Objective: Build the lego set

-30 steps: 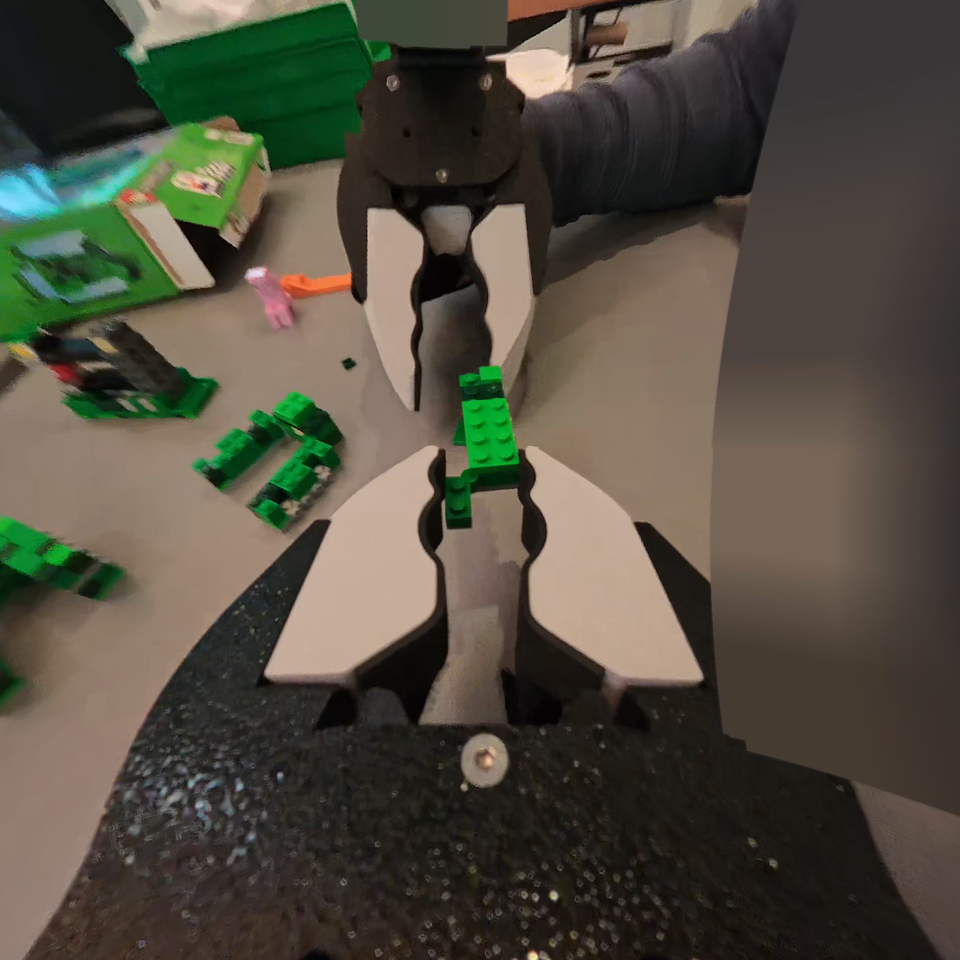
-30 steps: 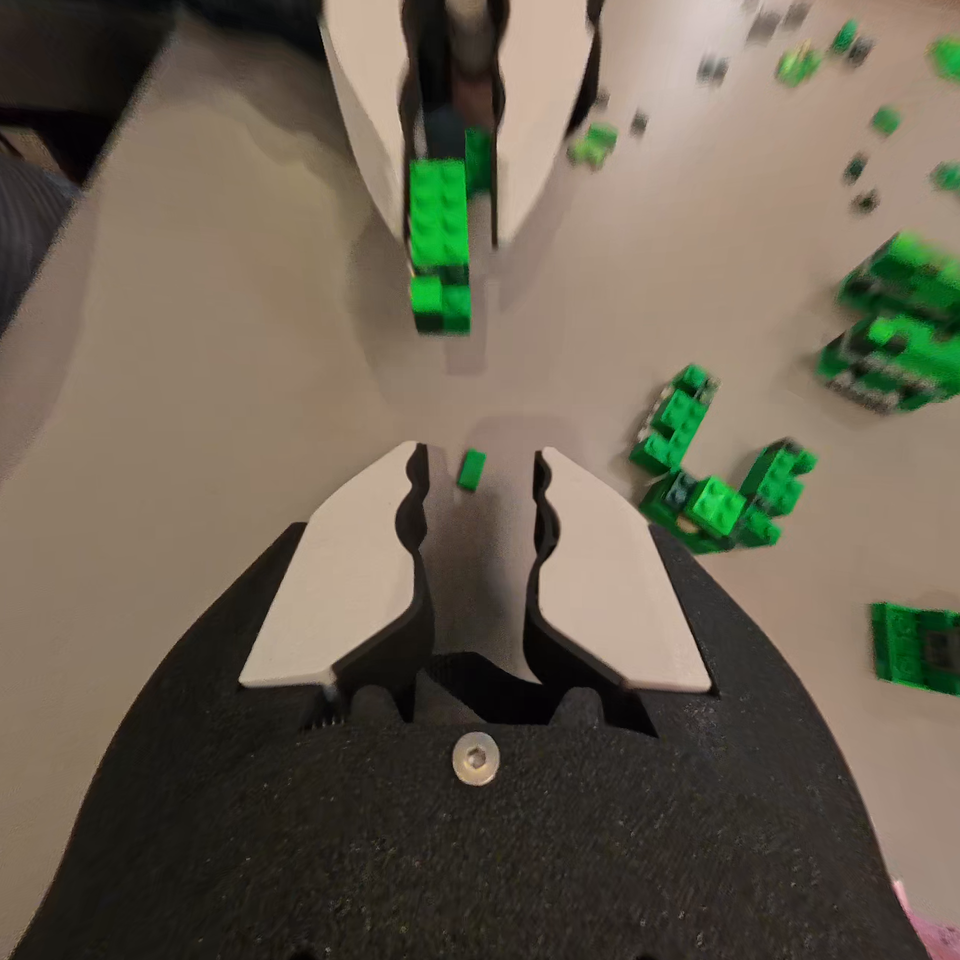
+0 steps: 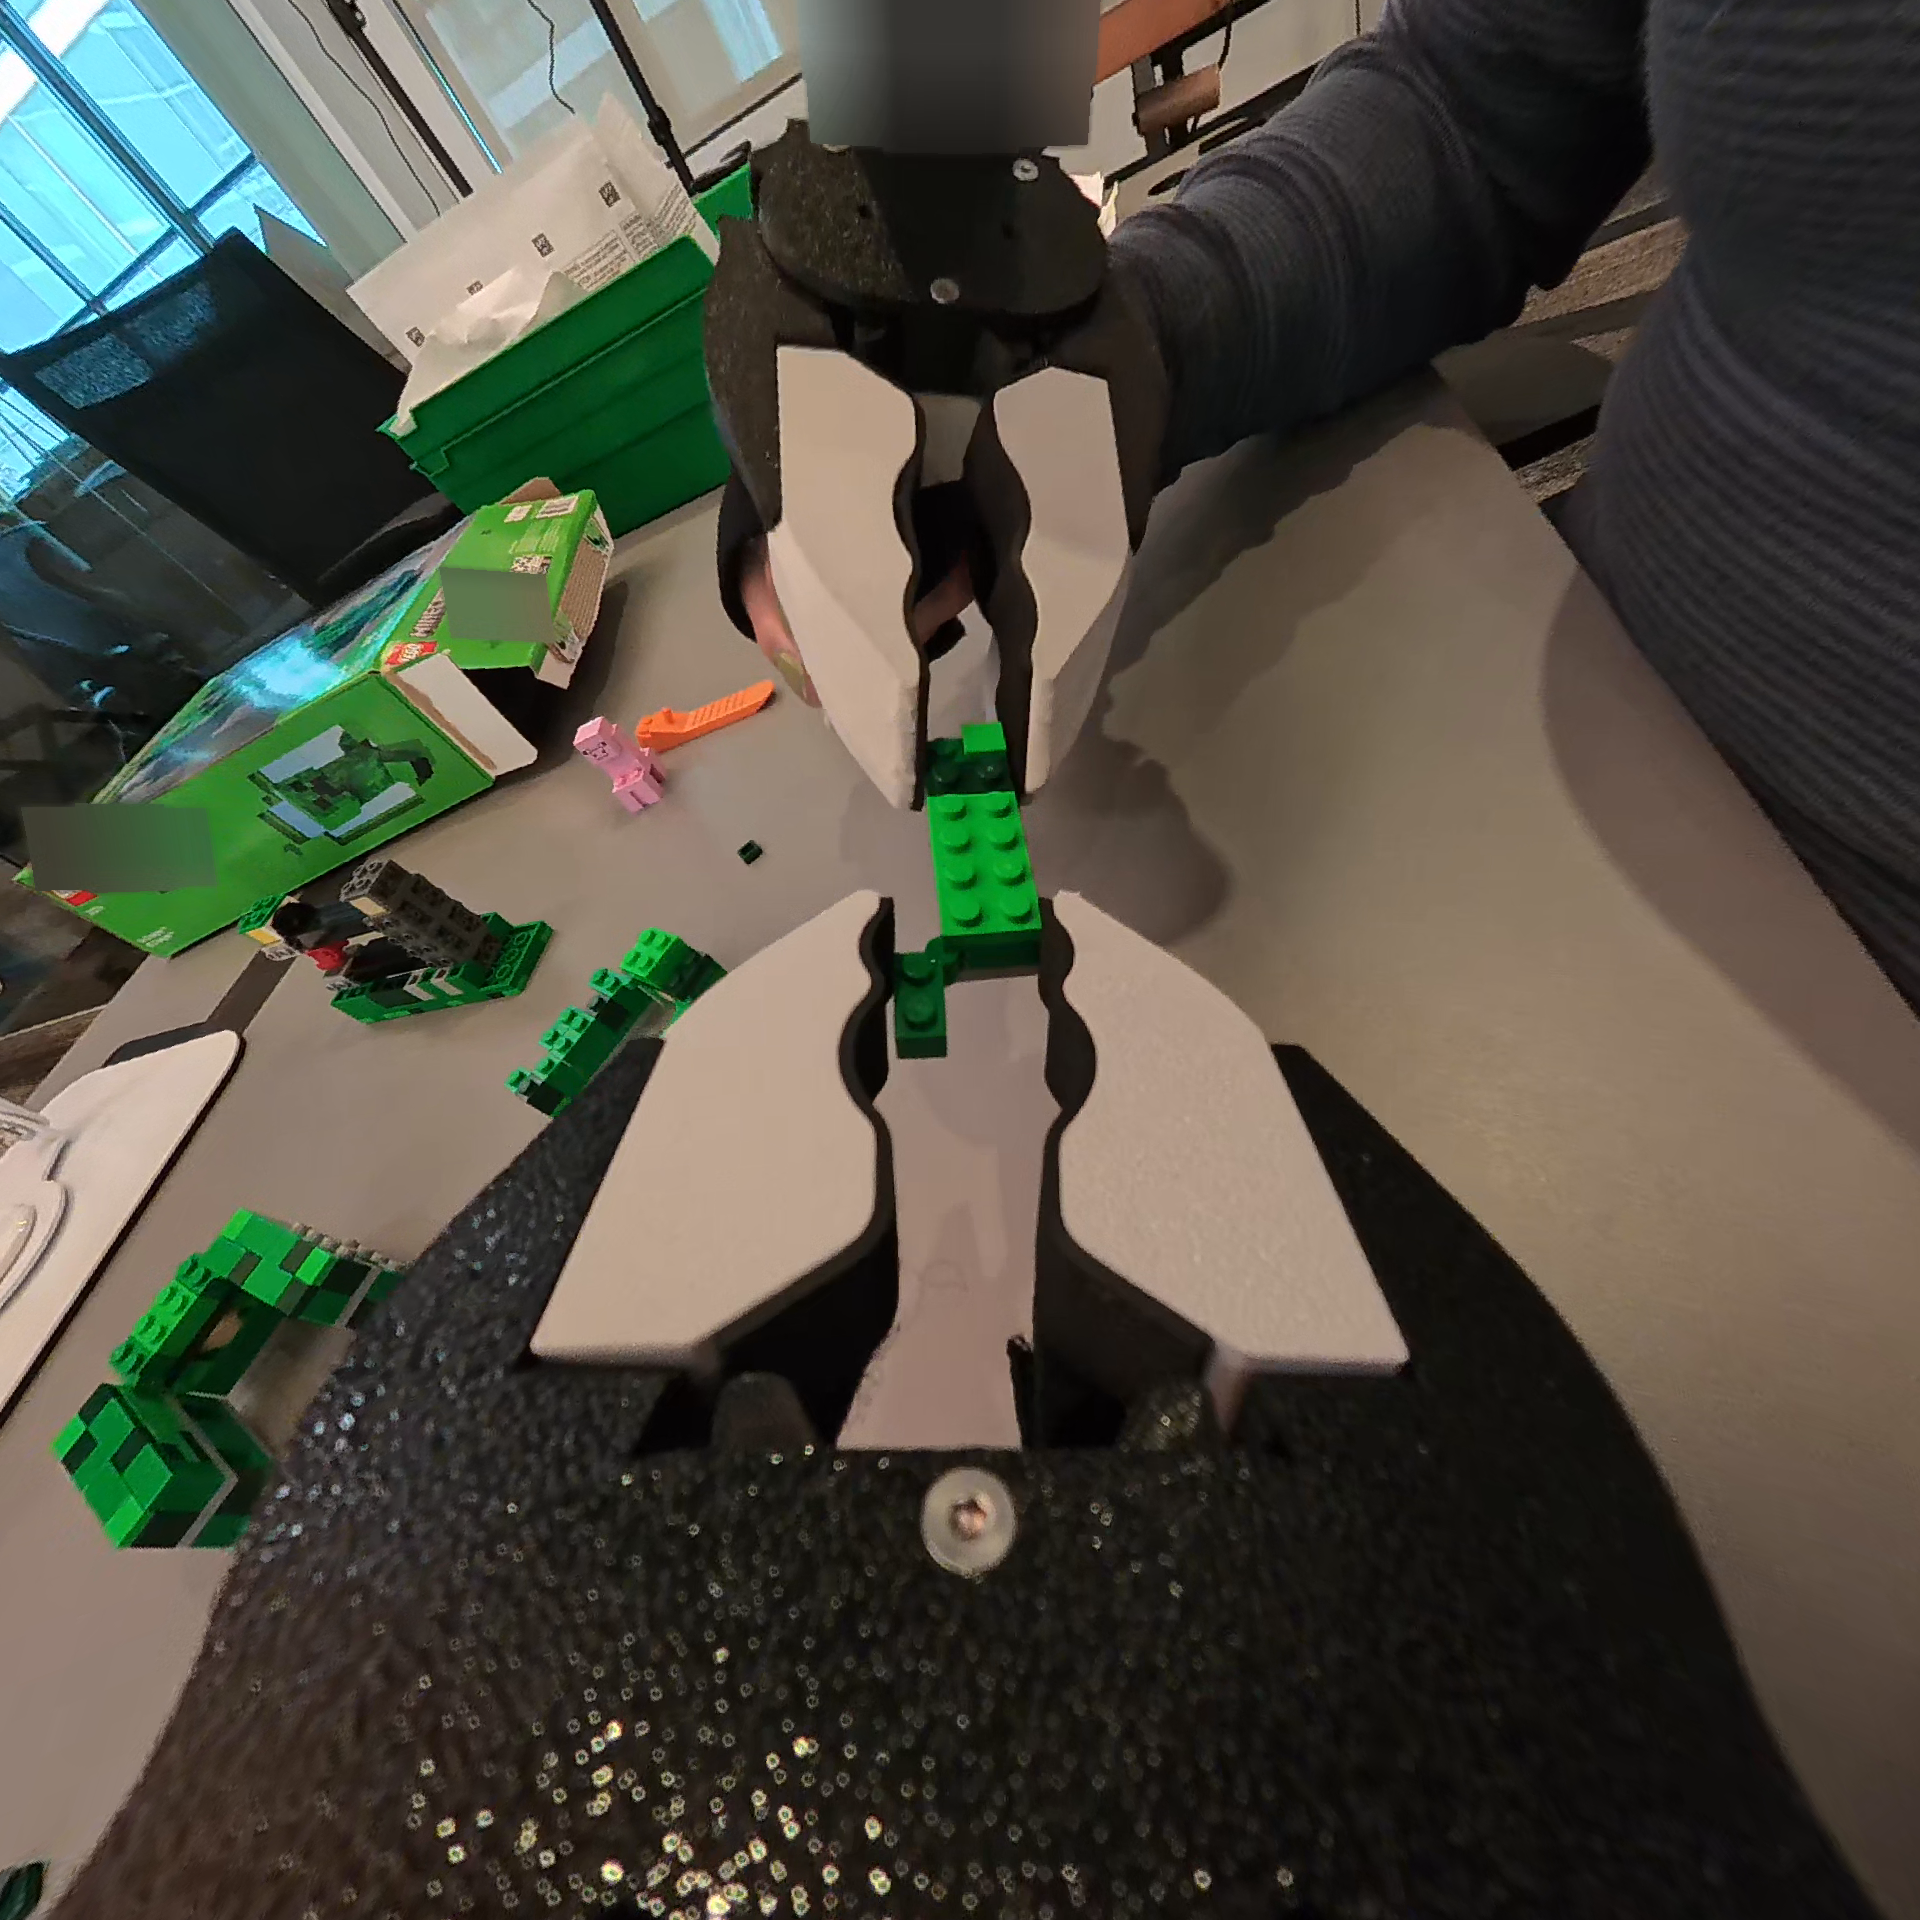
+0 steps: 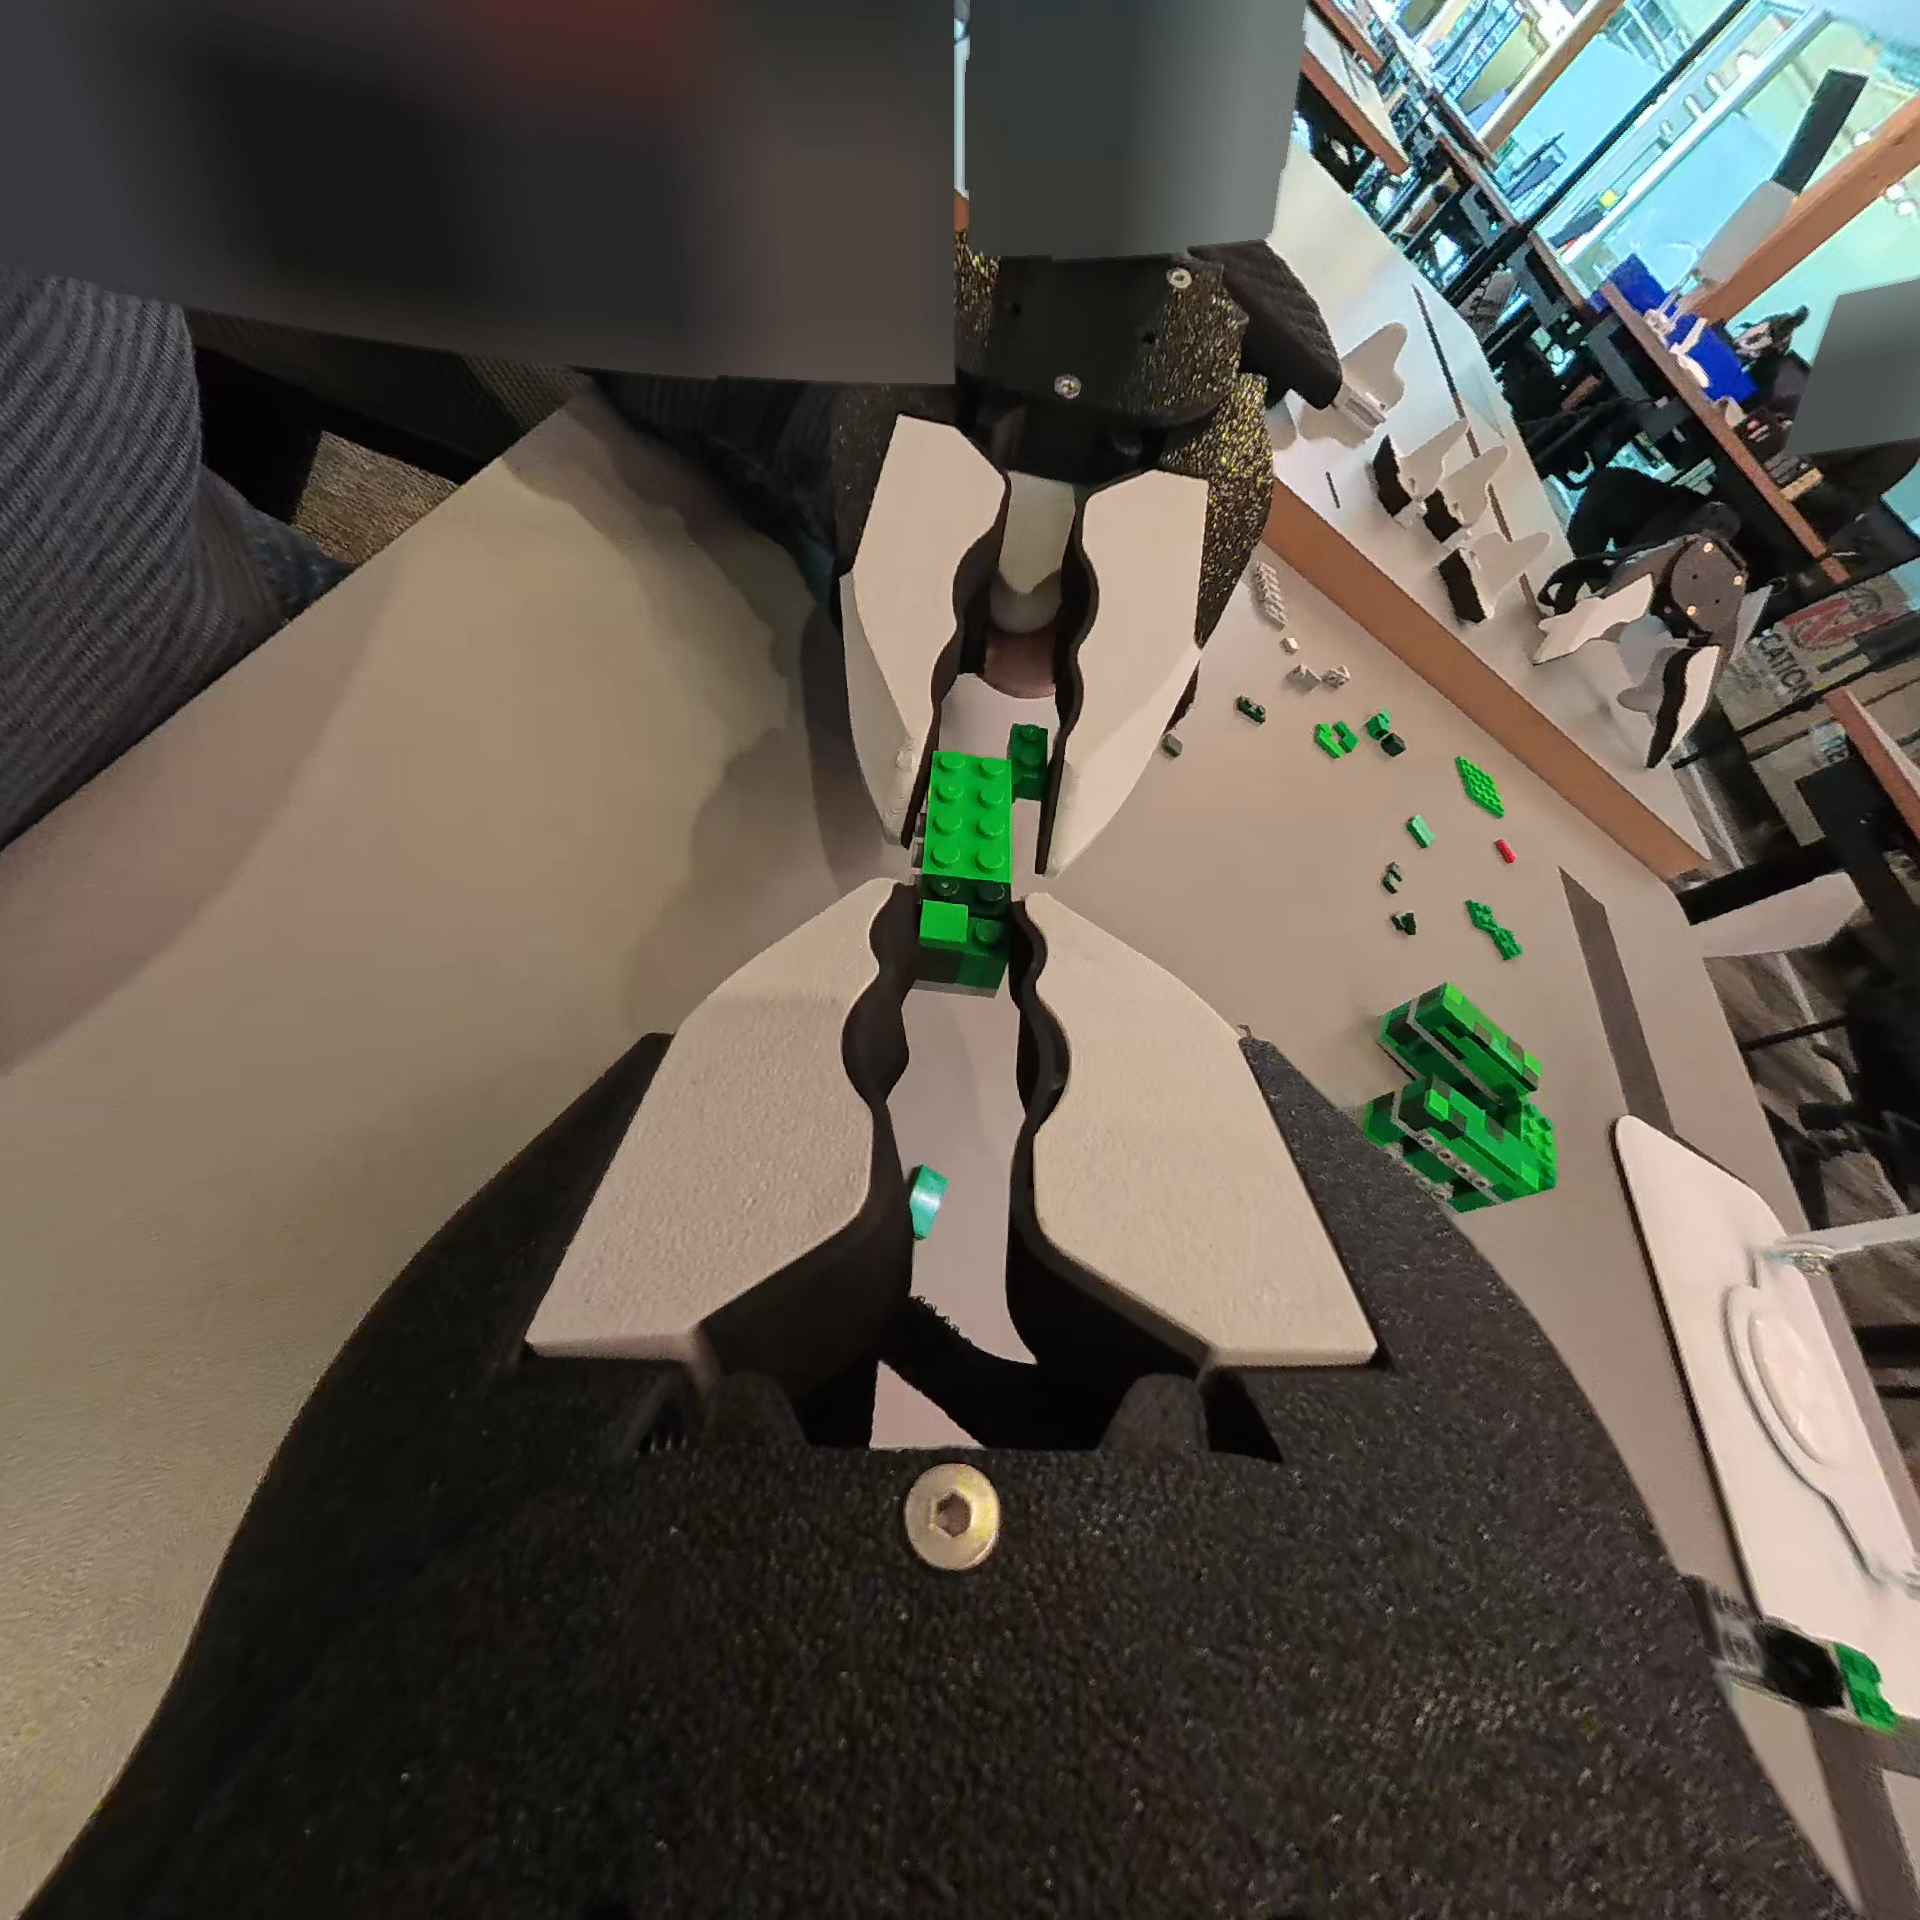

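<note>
Green brick assembly (image 3: 985, 878) held above the grey table (image 3: 1351, 831), left gripper (image 3: 971, 930) clamped on its near end, right gripper (image 3: 971, 795) clamped on its far end (tips facing), loose teal piece (image 4: 925, 1200) below the assembly, pink figure (image 3: 621, 764) left of the assembly.

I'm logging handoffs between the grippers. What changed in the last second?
The right gripper closed the gap and now flanks the far end of the green brick assembly; a clamp isn't clear. The left gripper kept holding the near end. The table pieces stayed put.
</note>
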Demonstrator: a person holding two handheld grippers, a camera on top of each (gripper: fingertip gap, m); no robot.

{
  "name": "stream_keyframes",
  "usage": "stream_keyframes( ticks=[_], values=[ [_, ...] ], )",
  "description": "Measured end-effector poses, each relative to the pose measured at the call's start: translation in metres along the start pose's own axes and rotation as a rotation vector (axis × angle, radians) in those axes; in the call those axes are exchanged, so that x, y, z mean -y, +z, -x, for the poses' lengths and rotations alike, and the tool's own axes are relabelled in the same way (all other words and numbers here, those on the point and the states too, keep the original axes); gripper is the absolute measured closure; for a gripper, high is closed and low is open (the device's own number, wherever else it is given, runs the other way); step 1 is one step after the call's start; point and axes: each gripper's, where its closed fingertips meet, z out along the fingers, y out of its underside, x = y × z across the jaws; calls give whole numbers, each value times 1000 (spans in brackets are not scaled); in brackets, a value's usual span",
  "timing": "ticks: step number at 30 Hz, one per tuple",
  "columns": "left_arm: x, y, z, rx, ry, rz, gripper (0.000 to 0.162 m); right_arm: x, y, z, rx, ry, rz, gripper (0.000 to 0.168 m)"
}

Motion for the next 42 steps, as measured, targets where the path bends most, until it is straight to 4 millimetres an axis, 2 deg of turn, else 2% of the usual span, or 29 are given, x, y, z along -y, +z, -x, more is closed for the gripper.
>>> stream_keyframes(
  ticks=[3, 5, 7, 11, 13, 16, 21, 26, 30, 36, 42],
  values=[
    [2, -1, 3, 17, -6, -11, 136, 3, -2, -5, -18, 69, -42, 151],
    [0, -3, 11, 95, 46, 11, 136, 6, -4, -8, 14, 206, -87, 135],
    [1, -9, 21, 229, 207, 54, 136, 9, -6, -13, 49, 361, -136, 124],
    [4, -9, 28, 450, 609, 224, 136, 12, -9, -20, 102, 560, -186, 124],
    [8, -7, 26, 511, 773, 276, 137, 12, -12, -20, 116, 577, -184, 130],
    [12, -4, 21, 539, 886, 288, 136, 9, -14, -19, 102, 521, -156, 137],
    [10, -1, 16, 528, 954, 298, 136, 5, -14, -15, 110, 465, -115, 136],
    [9, 1, 13, 507, 946, 284, 137, 3, -13, -14, 112, 435, -100, 134],
    [12, 1, 12, 501, 930, 248, 137, -4, -12, -16, 99, 417, -67, 125],
    [11, 3, 6, 457, 920, 227, 137, 1, -10, -8, 175, 425, -101, 148],
    [10, 5, 3, 439, 915, 218, 137, 0, -10, -6, 209, 438, -102, 151]
  ],
)
